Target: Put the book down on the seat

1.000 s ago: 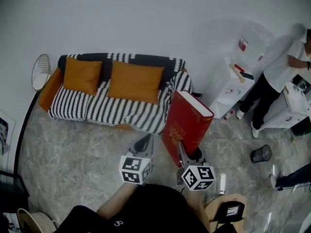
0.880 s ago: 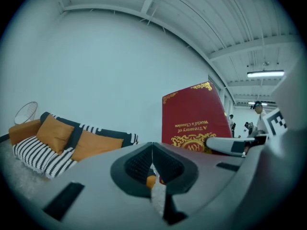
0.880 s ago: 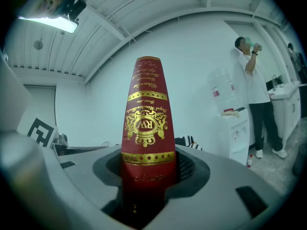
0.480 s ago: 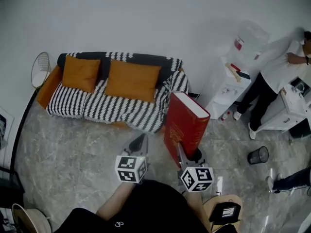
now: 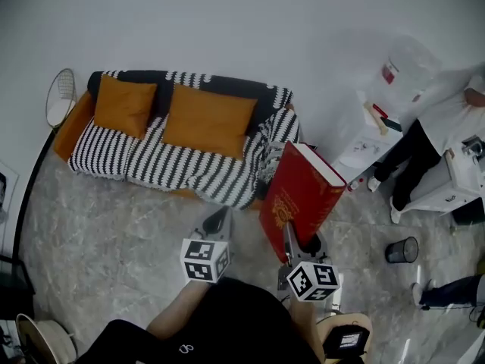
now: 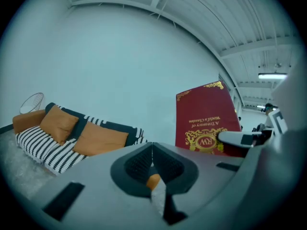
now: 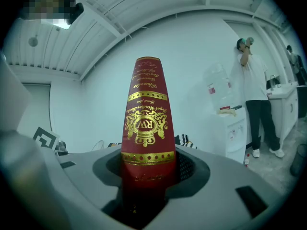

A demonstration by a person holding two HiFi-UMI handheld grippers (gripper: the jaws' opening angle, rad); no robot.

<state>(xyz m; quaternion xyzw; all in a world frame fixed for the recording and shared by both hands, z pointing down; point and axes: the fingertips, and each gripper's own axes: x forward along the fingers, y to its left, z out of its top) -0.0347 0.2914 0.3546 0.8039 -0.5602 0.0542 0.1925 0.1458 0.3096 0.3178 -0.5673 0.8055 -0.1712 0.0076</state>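
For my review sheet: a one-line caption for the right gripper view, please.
Red book clamped in the right tongs, spine toward the camera; a person stands by a water dispenser.

Two square orange fabric cushions (image 5: 125, 105) (image 5: 208, 120) lean side by side at ten o'clock. A round white wire frame (image 5: 61, 97) stands against the plain white wall (image 5: 227, 21) farther toward nine. At two o'clock is a white water dispenser (image 5: 367, 139) with a clear bottle on top. A person in a white shirt and dark trousers (image 5: 447, 123) stands just beside it, near a white bench (image 5: 455, 184). A small black mesh waste bin (image 5: 401, 249) sits on the grey marbled floor (image 5: 98, 226) at four o'clock.
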